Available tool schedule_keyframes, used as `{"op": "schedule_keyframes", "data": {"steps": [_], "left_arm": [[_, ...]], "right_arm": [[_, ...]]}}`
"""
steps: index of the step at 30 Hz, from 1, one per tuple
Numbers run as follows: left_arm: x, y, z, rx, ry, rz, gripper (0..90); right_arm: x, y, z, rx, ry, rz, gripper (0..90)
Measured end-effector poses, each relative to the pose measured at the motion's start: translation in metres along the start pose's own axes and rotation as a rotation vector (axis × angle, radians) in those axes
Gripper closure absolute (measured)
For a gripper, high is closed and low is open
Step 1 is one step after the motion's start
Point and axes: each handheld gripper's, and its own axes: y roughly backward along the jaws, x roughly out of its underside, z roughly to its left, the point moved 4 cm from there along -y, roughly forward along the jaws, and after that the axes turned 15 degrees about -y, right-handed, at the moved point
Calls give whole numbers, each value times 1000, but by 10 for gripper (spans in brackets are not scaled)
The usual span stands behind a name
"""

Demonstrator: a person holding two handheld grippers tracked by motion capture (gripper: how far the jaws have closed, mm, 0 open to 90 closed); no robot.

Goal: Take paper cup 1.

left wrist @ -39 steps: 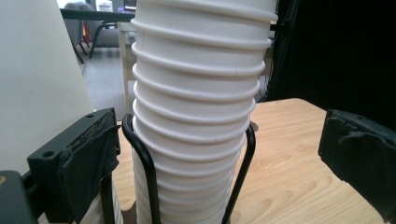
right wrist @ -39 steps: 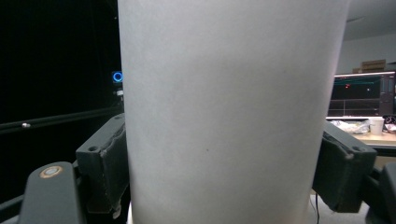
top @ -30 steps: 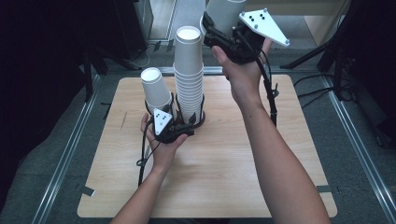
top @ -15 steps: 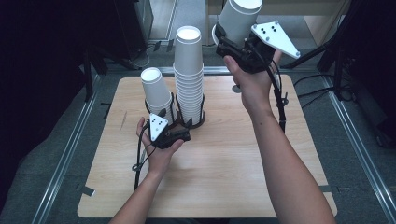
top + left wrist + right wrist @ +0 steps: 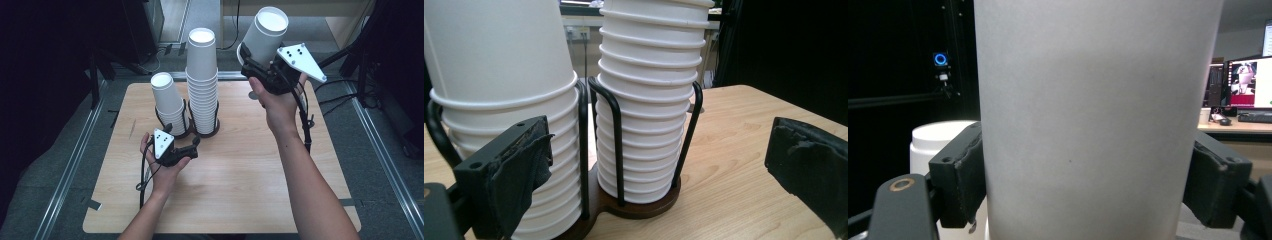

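High view: right hand-held gripper (image 5: 255, 70) holds cup (image 5: 264, 36) beyond table edge (image 5: 235, 76).

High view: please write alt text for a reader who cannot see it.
The right hand-held gripper holds one white paper cup above the wooden table. The left hand-held gripper rests open before a black holder with two cup stacks.

Light wooden table (image 5: 240, 190), dark round-based wire holder (image 5: 206, 132) with 2 cup stacks (image 5: 202, 80)
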Motion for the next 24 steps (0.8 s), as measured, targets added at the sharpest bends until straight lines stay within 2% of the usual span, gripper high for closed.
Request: {"op": "schedule_keyframes", "data": {"steps": [6, 12, 14, 16, 17, 19, 24], "left_arm": [[2, 7, 4, -6, 3, -7, 0], [3, 9, 4, -2, 6, -2, 0], [4, 10, 4, 3, 4, 0, 0], [4, 10, 3, 7, 3, -2, 0], [4, 11, 3, 11, 5, -2, 0], [4, 12, 3, 15, 4, -3, 0], [8, 14, 1, 46, 1, 13, 0]], "right_arm": [[12, 9, -5, 15, 33, -1, 175], [18, 15, -10, 25, 37, -4, 174], [23, 16, -11, 34, 57, -4, 174], [32, 20, -14, 37, 98, 8, 173], [32, 20, -14, 37, 98, 8, 173], [42, 23, -18, 39, 136, 21, 171], [57, 30, -25, 35, 160, 51, 170]]}}
